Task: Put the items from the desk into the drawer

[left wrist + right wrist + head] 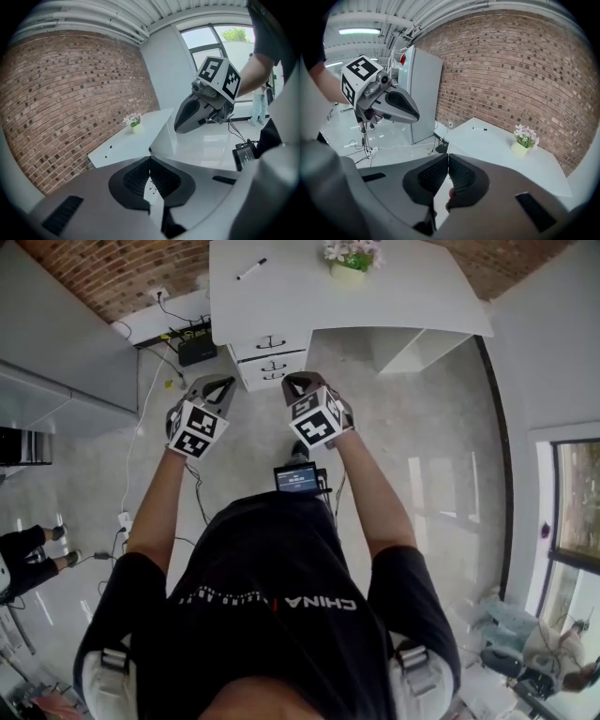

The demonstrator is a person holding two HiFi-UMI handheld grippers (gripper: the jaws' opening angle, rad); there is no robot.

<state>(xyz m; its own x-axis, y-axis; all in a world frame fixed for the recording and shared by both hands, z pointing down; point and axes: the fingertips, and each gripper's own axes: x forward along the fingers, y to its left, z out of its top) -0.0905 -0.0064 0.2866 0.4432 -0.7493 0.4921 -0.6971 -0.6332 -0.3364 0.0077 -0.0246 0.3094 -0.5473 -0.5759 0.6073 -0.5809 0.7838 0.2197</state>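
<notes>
Nothing of the task is judged done: the left hand-held gripper (219,383) and the right hand-held gripper (298,383) are held closed with nothing between the jaws. The marker pen (251,269) and the potted flowers (349,261) are left on the white table (412,296), well ahead of both, above shut drawers (272,357). A glossy pale floor (412,427) lies between, and a brick wall (112,277) is seen behind.

A white surface (375,296) carries a black pen (251,269) and pale pink flowers (352,249) in a yellow-green pot (347,271), its white drawers (286,368) bear dark handles (272,341), the wall (103,273) is red-brown brick, and the grey left gripper (223,382) and right gripper (295,382) wear black-and-white square-patterned cubes (197,427).
</notes>
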